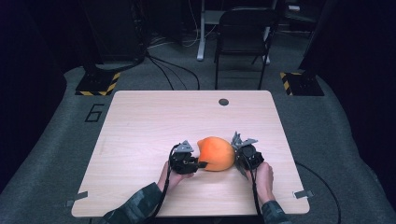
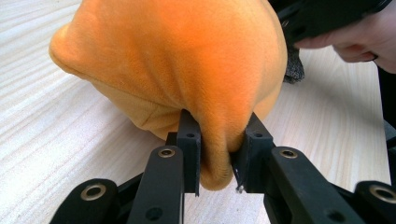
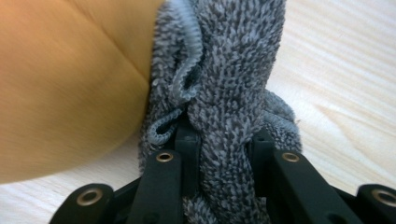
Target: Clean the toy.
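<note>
We see a pale wooden worktop [image 1: 140,121] from above, with a person's two forearms coming in from the near edge. Between the hands sits a soft orange plush bundle [image 1: 215,153], rounded and resting on the worktop near its front middle. The left tongs [image 1: 201,164] touch its left side; in the left gripper view they pinch a fold of the orange plush [image 2: 177,65] tight between both black jaws. The right tongs [image 1: 237,151] meet the bundle's right side. In the right gripper view they squeeze a bunched grey towel [image 3: 233,93] (looped terry, with a ribbed hem), which lies pressed against the orange plush [image 3: 65,88]. Beyond the worktop stands a dark folding chair [image 1: 243,37] on a grey floor
</note>
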`<state>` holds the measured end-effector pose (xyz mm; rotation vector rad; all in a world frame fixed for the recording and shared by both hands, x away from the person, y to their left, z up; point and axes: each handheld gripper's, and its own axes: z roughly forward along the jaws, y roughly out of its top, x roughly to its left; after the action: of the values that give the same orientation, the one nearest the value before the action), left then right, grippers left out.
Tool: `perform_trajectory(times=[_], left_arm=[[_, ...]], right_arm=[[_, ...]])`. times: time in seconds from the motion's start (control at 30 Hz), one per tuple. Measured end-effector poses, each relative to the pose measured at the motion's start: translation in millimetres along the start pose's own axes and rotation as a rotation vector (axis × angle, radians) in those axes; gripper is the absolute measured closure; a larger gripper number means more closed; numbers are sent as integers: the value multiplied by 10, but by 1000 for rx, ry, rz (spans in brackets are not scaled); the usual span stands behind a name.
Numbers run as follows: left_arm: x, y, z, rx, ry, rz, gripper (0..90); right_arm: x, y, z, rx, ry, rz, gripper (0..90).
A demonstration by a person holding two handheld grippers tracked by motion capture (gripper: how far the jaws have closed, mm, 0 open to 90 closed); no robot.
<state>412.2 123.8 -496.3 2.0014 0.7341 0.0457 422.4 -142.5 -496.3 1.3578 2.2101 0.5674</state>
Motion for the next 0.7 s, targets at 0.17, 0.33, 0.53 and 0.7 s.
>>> perform_trajectory(times=[0.17, 0.33, 0.53, 0.7], left_arm=[[6, -2, -7, -1, -1, -11, 741], [16, -4, -7, 0, -7, -18, 741], [33, -20, 5, 0, 2, -27, 732], [46, -19, 15, 0, -3, -15, 706]], right_arm=[[-128, 38, -179, -23, 8, 67, 723], [-165, 117, -655, -192, 39, 115, 725], [206, 230, -579, -222, 84, -4, 736], [165, 225, -512, -212, 101, 6, 739]])
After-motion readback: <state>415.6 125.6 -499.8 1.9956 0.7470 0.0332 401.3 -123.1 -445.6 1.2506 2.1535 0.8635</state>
